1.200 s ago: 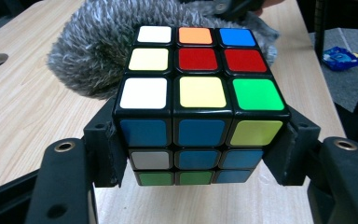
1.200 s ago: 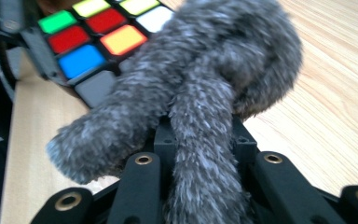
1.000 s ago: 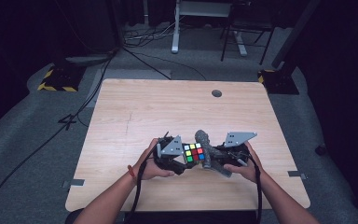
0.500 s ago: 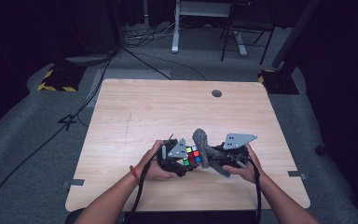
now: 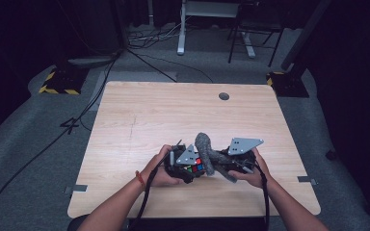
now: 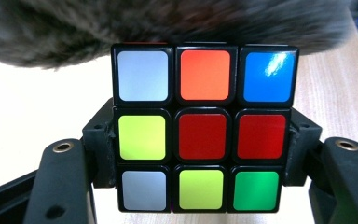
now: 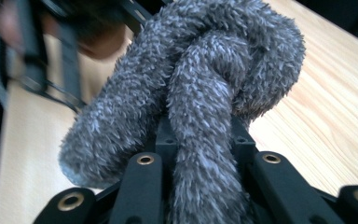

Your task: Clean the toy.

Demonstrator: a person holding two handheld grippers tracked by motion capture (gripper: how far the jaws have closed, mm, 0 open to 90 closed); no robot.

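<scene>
We see the left gripper (image 6: 204, 154) clamped on the puzzle cube (image 6: 204, 128), its jaws pressing the cube's two sides at the middle row. The cube sits near the front edge of the table (image 5: 139, 120). The right gripper (image 7: 200, 163) is closed tight on a grey fuzzy rope (image 7: 200, 88), whose strand runs up between the jaws into a loop. From above, the rope (image 5: 206, 150) arches just beside the cube (image 5: 194, 165); it may be brushing the cube's top, though the fur blurs there.
</scene>
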